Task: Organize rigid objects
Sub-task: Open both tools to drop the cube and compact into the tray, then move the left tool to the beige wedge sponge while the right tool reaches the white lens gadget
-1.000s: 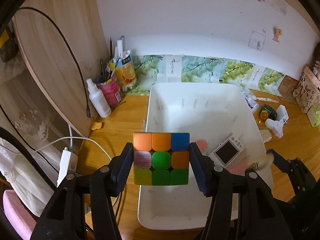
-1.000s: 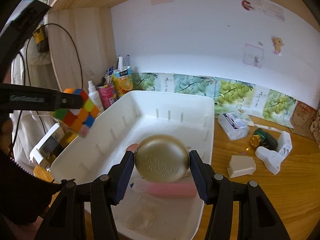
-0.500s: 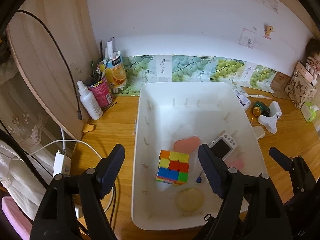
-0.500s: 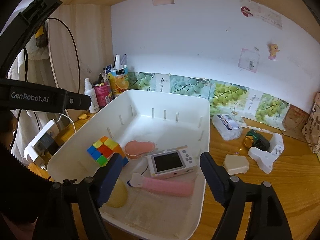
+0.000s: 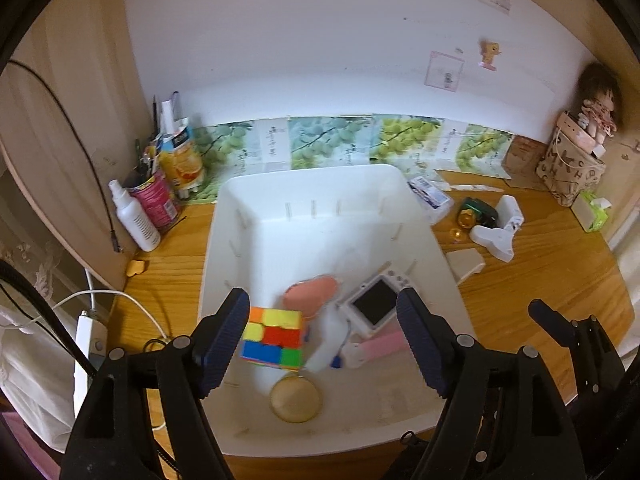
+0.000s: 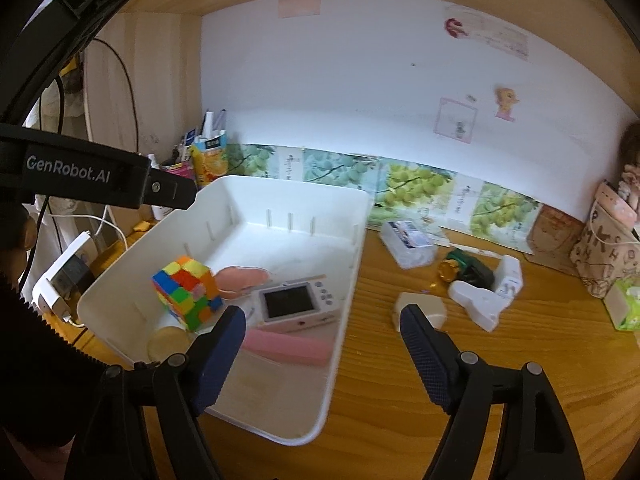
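A white bin [image 5: 224, 232] [image 6: 352, 240] stands on the wooden desk. In it lie a colourful puzzle cube [image 5: 274, 338] [image 6: 186, 298], a round gold tin [image 5: 296, 399] [image 6: 168, 342], a small white handheld game console [image 5: 374, 304] [image 6: 296, 302], a pink brush [image 5: 376, 346] [image 6: 288, 346] and a pink oval piece [image 5: 312, 292] [image 6: 242, 276]. My left gripper [image 5: 324, 344] is open and empty above the bin's near half. My right gripper [image 6: 322, 354] is open and empty above the bin's right rim.
To the right of the bin lie a clear plastic box [image 6: 408, 242], a green and gold bottle [image 6: 460, 268], a white clip-like device [image 6: 488, 296] and a beige block [image 6: 422, 308]. A spray bottle [image 5: 134, 216] and a pen cup [image 5: 154, 200] stand at the left. White cables and a power strip [image 5: 84, 344] lie beyond the bin's left side.
One second ago the left gripper held the cube and the right held the gold tin. Both opened and both objects now lie in the bin. The right gripper has shifted rightward.
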Demonstrator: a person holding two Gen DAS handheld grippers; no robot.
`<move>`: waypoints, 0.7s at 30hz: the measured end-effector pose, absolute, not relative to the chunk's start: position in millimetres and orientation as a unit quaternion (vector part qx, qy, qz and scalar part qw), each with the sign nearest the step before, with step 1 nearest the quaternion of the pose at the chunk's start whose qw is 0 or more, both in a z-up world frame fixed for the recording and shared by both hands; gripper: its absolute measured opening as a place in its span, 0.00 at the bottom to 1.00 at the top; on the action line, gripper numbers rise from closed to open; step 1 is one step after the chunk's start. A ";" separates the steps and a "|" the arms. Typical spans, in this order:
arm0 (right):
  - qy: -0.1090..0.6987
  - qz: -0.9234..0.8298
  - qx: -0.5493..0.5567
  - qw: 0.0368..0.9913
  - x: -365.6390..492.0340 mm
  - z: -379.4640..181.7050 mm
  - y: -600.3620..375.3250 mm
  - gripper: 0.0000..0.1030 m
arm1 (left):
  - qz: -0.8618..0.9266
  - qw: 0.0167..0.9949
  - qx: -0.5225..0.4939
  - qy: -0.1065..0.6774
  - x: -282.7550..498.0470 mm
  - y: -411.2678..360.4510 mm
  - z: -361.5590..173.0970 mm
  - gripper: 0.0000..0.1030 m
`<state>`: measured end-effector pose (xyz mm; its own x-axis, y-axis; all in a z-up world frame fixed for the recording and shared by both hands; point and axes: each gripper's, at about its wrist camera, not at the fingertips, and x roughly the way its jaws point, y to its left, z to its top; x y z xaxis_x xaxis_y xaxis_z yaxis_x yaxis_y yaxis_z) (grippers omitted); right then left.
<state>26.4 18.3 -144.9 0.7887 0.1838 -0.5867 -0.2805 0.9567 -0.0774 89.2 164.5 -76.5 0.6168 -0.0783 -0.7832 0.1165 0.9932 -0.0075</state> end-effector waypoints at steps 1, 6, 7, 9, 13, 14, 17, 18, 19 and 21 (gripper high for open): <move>0.301 0.122 -0.079 0.943 26.2 -144.4 14.1 0.78 | -0.054 0.899 0.022 0.434 88.7 160.6 -75.4 0.77; 0.298 0.122 -0.077 0.943 24.8 -140.5 -10.5 0.78 | -0.048 0.900 0.029 0.432 84.9 135.9 -69.6 0.77; 0.297 0.122 -0.078 0.944 25.2 -139.3 -14.8 0.78 | -0.044 0.900 0.031 0.432 84.2 131.0 -68.6 0.77; 0.296 0.125 -0.079 0.944 26.0 -136.5 -25.2 0.78 | -0.036 0.900 0.033 0.433 82.4 120.7 -67.0 0.77; 0.294 0.135 -0.087 0.942 26.3 -131.6 -44.6 0.78 | -0.025 0.902 0.025 0.431 78.4 104.3 -63.3 0.77; 0.294 0.138 -0.089 0.942 26.3 -130.5 -48.7 0.78 | -0.022 0.902 0.022 0.430 77.3 99.3 -62.2 0.77; 0.292 0.144 -0.098 0.940 25.9 -126.3 -63.3 0.78 | -0.016 0.904 0.010 0.426 74.0 86.2 -59.7 0.77; 0.292 0.146 -0.102 0.940 25.7 -124.9 -68.2 0.78 | -0.014 0.905 0.007 0.426 73.2 82.1 -59.7 0.77; 0.291 0.147 -0.106 0.939 25.3 -123.7 -72.2 0.78 | -0.012 0.905 0.003 0.426 72.4 77.8 -59.7 0.77; 0.290 0.151 -0.114 0.938 25.2 -121.4 -82.2 0.78 | -0.009 0.905 -0.007 0.425 70.5 68.0 -59.8 0.77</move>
<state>25.2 -82.2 -121.4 0.7858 0.2177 -0.5789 -0.3497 0.9284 -0.1255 70.5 68.0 -59.8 0.6387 -0.0229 -0.7691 0.0112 0.9997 -0.0204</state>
